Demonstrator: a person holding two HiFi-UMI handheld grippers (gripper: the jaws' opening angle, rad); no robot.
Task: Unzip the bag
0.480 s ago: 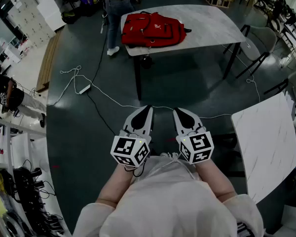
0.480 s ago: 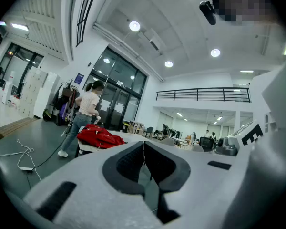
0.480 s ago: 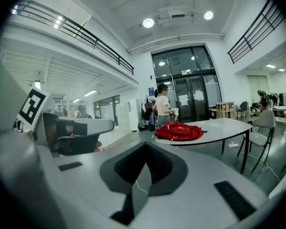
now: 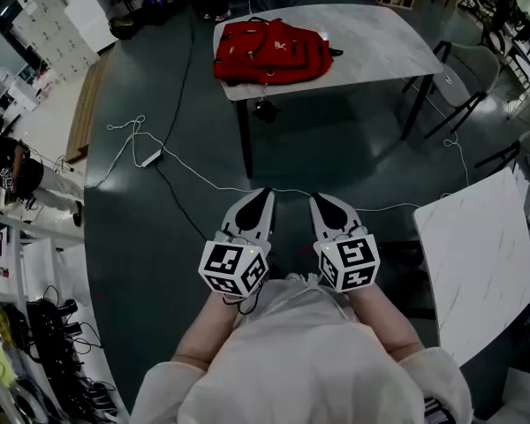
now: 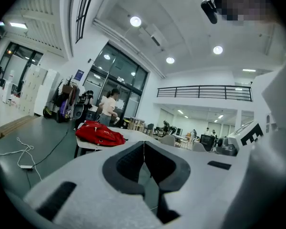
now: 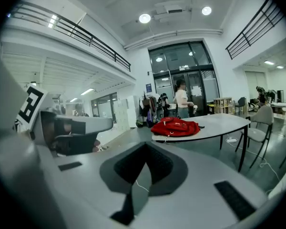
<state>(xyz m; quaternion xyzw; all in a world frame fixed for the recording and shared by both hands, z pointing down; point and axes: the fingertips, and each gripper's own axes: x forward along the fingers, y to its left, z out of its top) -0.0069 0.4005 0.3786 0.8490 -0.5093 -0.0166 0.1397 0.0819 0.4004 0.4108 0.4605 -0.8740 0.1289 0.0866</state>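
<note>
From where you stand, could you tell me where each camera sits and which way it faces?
Head view: on the head, steeply down at forearms, left gripper, right gripper.
Left gripper view: on that gripper, along shut jaws toward the red bag.
Right gripper view: likewise, along its shut jaws.
Shared: the red bag on the table.

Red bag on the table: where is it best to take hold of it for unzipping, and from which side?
The bag lies flat at the table's near left corner, so probably come from the near edge. Steady its near rim and take a zip pull from there, but the pulls are too small to make out here.
</note>
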